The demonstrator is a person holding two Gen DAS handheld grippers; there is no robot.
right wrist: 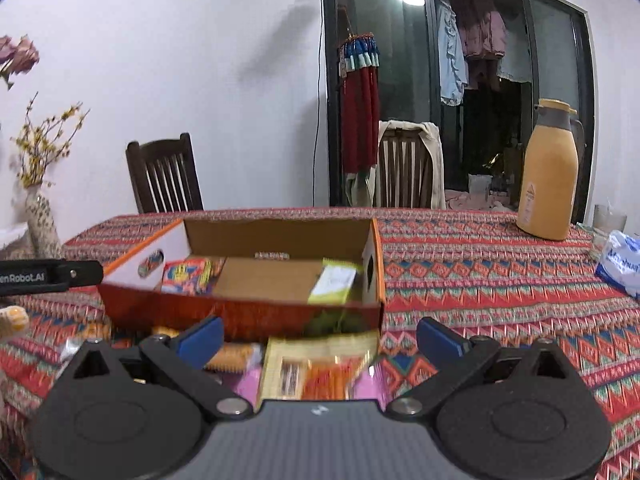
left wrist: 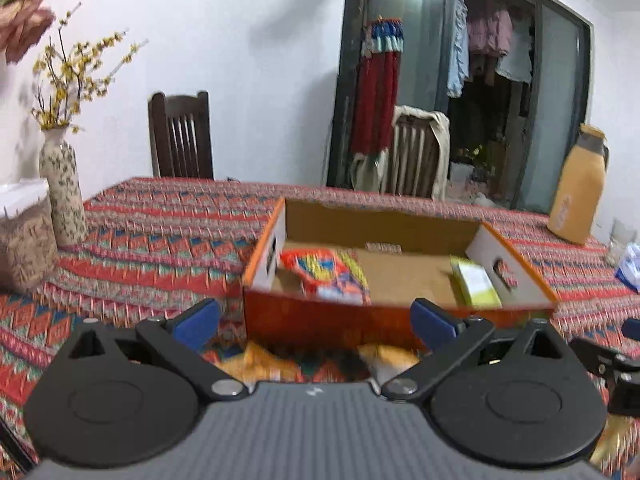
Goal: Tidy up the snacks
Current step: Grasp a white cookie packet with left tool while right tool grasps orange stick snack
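The right gripper (right wrist: 320, 338) has its blue-padded fingers (right wrist: 200, 336) spread wide with nothing between them, poised above a yellow snack pack (right wrist: 320, 364) that lies flat on the table just before the cardboard box (right wrist: 248, 312). The left gripper (left wrist: 316, 320) is likewise spread and empty, with orange-yellow packets (left wrist: 260, 360) on the cloth beneath it, blurred. The box stands close ahead of both; inside, a bright multicoloured bag (left wrist: 324, 272) lies at its left end and a pale green carton (left wrist: 476, 282) at its right, the middle bare. The likely step is picking up a loose pack. To do it well, I would lower the right fingers either side of the yellow pack, close across its narrow width, lift clear of the box's near wall, and set it in the bare middle
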